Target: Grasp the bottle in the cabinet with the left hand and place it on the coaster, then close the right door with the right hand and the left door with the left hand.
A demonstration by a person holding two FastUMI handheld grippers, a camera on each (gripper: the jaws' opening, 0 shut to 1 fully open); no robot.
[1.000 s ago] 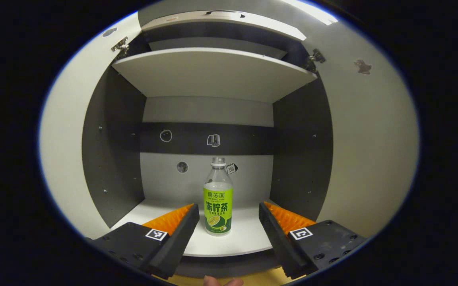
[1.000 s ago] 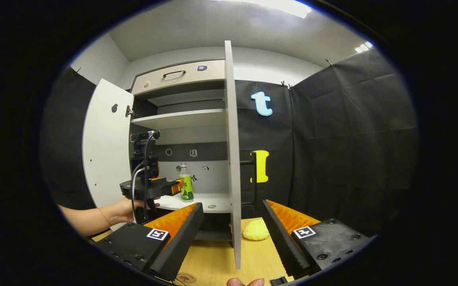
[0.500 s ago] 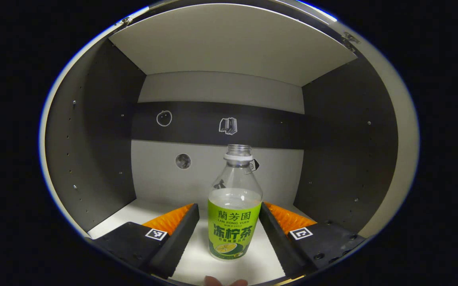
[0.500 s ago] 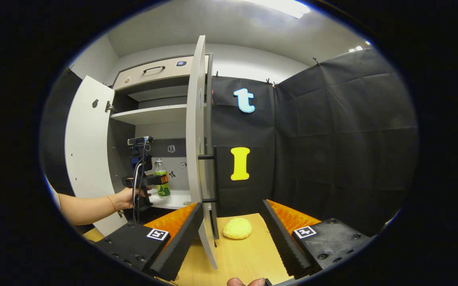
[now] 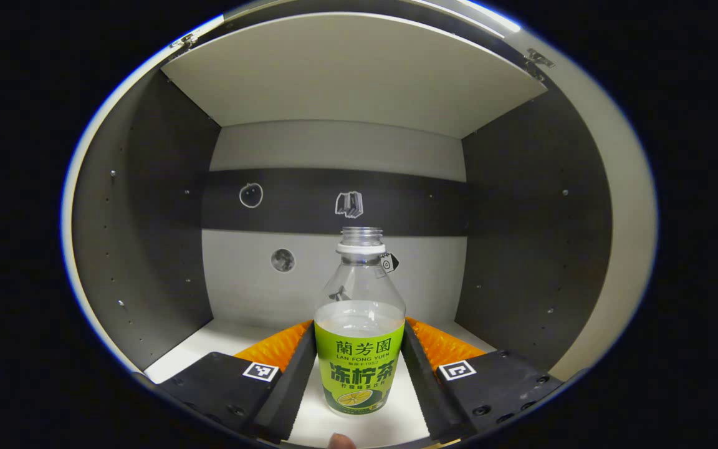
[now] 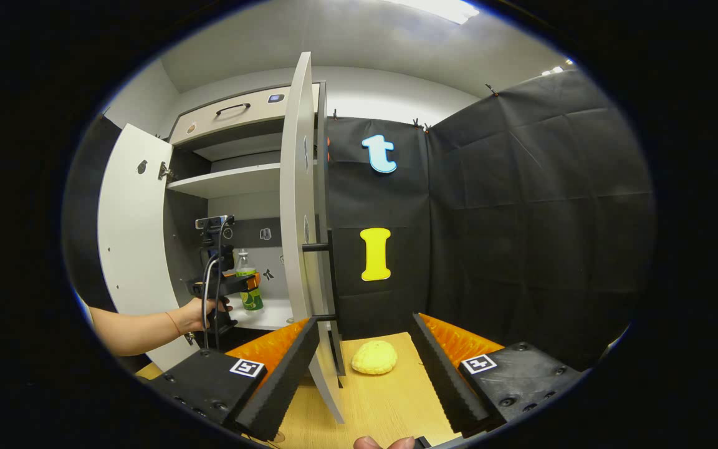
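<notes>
— While the bottle [image 5: 359, 349] stands on the cabinet's lower shelf [image 5: 197, 349], which way does it point?
— Straight up: long axis vertical, open neck at the top, green label facing out. It sits near the shelf's front edge, about midway between the side walls.
— And the left tongs [image 5: 359, 368]?
— Narrow, one finger close on each side of the label. Whether both actually press on it I cannot tell.
— From the right gripper view?
— A hand [image 6: 200, 312] holds the left tongs [image 6: 250, 284] inside the cabinet, at the bottle [image 6: 247, 288].
— The right tongs [image 6: 364, 368]?
— Wide, holding nothing, above the counter [image 6: 390, 399]. The right door [image 6: 296, 212] stands ajar, edge-on, its lower corner between the fingers. A yellow bun-like lump [image 6: 374, 358] lies on the counter beyond.
— The left door [image 6: 131, 249]?
— Swung wide.
</notes>
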